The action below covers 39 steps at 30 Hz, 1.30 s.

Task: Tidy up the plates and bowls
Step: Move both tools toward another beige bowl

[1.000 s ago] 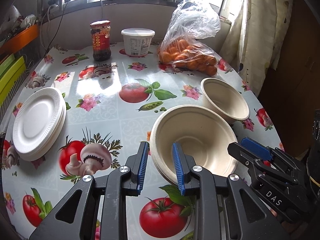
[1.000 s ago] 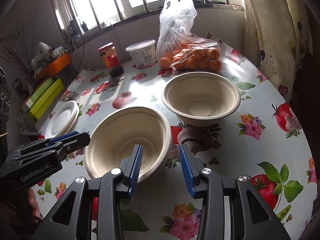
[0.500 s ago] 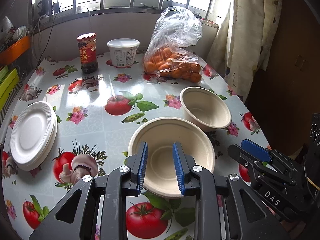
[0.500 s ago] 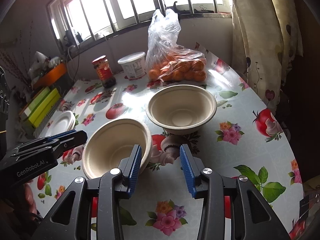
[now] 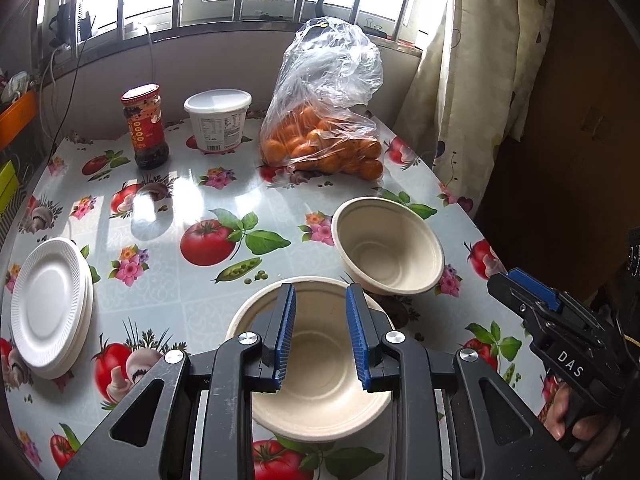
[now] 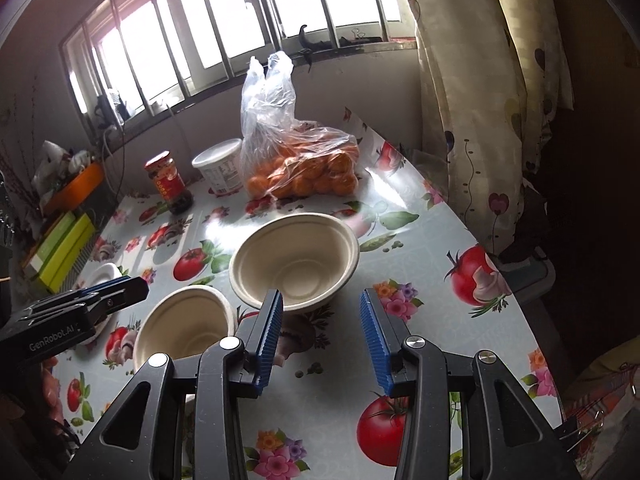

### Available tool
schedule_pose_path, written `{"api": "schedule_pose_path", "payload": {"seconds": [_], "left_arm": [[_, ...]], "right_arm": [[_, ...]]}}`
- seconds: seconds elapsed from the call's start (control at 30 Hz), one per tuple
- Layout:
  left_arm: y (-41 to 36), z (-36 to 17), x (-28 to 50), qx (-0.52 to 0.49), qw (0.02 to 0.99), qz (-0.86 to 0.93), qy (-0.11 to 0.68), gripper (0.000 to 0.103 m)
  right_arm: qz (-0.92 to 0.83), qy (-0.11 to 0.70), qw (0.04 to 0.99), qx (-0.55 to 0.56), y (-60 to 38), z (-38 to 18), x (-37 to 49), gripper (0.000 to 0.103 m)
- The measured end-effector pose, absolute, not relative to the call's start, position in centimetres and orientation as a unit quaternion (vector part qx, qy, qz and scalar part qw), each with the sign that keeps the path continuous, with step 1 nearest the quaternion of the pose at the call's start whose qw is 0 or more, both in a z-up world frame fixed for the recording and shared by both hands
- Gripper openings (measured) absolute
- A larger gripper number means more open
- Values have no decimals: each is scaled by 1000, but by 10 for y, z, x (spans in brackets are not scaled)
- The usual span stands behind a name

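Note:
Two beige paper bowls stand on the table. The near bowl (image 5: 320,364) (image 6: 186,322) lies below my open, empty left gripper (image 5: 320,332), which hovers over it. The far bowl (image 5: 387,245) (image 6: 296,256) stands just beyond my right gripper (image 6: 320,338), which is open and empty above the tablecloth. A stack of white plates (image 5: 50,306) sits at the table's left edge; in the right wrist view the plates (image 6: 102,272) are mostly hidden behind the left gripper (image 6: 102,294).
A bag of oranges (image 5: 320,136), a white tub (image 5: 218,118) and a sauce jar (image 5: 145,132) stand at the back by the window. A curtain (image 5: 480,80) hangs at the right. The table edge (image 6: 532,320) runs close on the right.
Both grippers have pulled back and risen from the bowls. The right gripper's jaws have spread wider. The bowls and plates have stayed in place.

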<state>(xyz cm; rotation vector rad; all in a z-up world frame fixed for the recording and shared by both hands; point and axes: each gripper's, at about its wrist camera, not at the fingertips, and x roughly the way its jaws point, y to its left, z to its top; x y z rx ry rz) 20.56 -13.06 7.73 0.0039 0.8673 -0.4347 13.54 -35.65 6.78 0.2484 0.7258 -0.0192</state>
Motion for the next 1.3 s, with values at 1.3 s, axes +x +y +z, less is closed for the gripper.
{"api": "schedule_pose_path", "payload": {"seconds": [1.3], "left_arm": [[-180,31,294,7,855,-212,474,27]], "right_arm": [[17,403,898,173,-390,7,218,34]]}}
